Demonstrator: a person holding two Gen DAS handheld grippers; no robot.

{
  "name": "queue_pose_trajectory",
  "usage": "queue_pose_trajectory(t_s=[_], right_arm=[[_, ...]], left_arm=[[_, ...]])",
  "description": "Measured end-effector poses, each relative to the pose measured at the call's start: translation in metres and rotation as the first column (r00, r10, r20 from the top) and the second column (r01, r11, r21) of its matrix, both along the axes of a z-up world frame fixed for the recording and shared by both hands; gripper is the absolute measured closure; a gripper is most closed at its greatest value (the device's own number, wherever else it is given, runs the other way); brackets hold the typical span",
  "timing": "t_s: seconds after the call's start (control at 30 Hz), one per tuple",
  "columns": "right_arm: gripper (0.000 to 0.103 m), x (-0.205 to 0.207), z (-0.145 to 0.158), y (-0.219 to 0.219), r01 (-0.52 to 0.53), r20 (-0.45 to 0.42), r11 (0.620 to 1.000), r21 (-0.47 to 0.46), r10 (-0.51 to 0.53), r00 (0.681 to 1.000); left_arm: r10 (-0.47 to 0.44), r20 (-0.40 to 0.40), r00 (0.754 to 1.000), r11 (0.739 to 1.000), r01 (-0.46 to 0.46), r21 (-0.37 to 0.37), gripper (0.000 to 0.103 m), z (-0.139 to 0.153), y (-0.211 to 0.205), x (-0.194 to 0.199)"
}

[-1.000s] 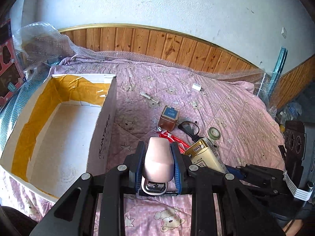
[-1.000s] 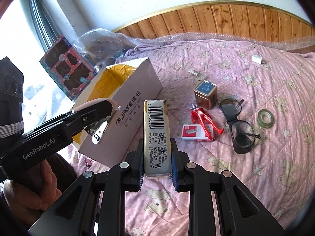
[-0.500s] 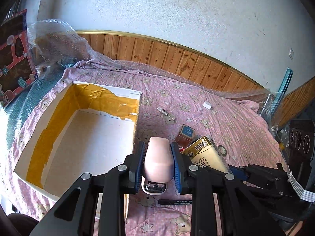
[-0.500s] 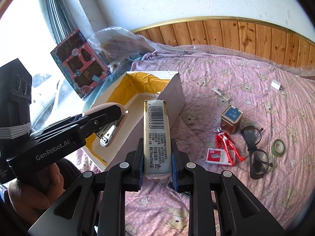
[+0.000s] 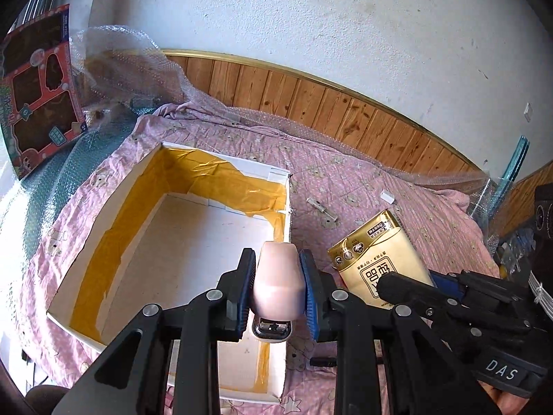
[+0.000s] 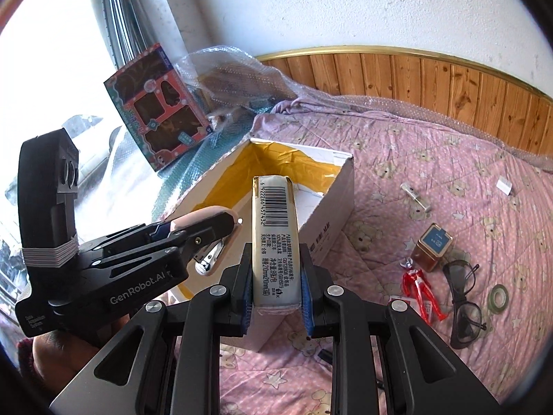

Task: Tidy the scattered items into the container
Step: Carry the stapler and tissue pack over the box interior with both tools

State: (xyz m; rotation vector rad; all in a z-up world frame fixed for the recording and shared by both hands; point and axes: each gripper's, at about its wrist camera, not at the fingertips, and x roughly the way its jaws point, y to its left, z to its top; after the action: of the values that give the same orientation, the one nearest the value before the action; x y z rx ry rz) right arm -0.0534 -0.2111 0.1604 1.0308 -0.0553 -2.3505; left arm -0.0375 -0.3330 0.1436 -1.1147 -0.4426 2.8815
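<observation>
One pink quilt (image 6: 449, 180), wood-panelled wall (image 6: 449, 79)

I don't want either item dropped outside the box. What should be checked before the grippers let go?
1. Left hand-held gripper shut on the pink stapler: ok.
2. Stapler over the open box: ok, it sits just inside the near right corner.
3. Right hand-held gripper shut on the tissue pack: ok.
4. Tissue pack over the box opening: not ok; from the left wrist view it is still outside the right wall.
5. Box floor free for both items: ok, nothing lies in it.
6. Height above the box floor for a gentle drop: cannot tell.
</observation>
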Motion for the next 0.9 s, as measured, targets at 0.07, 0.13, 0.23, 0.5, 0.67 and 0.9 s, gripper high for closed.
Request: queue_pose_trajectory(t_s=[0.07,0.13,0.23,0.5,0.67,0.9], right_arm=[[0.079,-0.002,0.0,-0.006,-0.011,0.001,1.0,0.0,0.011,1.0],[0.079,-0.003,0.0,-0.012,-0.021,0.004,1.0,0.002,0.021,1.0],[0.079,-0.006,-0.001,-0.021,-0.036,0.008,0.999,0.003,0.036,0.999],[0.079,-0.014,0.0,-0.039,-0.061,0.014,0.998,0.017,0.061,0.998],[0.079,-0.023,-0.002,-0.051,-0.073,0.017,0.997,0.031,0.073,0.997],[0.079,-0.035,-0.009,-0.066,-0.091,0.043,0.995,0.044,0.089,0.995]], left_arm=[[0.01,0.002,1.0,1.0,-0.01,0.004,0.076,0.0,-0.006,0.0],[0.022,0.006,1.0,1.0,-0.022,0.009,0.076,-0.001,-0.012,0.0],[0.039,0.01,0.999,0.999,-0.039,0.014,0.076,-0.002,-0.021,0.0],[0.063,0.03,0.998,0.997,-0.064,0.03,0.076,-0.007,-0.038,-0.005],[0.072,0.052,0.996,0.997,-0.073,0.029,0.076,-0.013,-0.045,-0.012],[0.09,0.073,0.993,0.995,-0.092,0.028,0.076,-0.019,-0.057,-0.018]])
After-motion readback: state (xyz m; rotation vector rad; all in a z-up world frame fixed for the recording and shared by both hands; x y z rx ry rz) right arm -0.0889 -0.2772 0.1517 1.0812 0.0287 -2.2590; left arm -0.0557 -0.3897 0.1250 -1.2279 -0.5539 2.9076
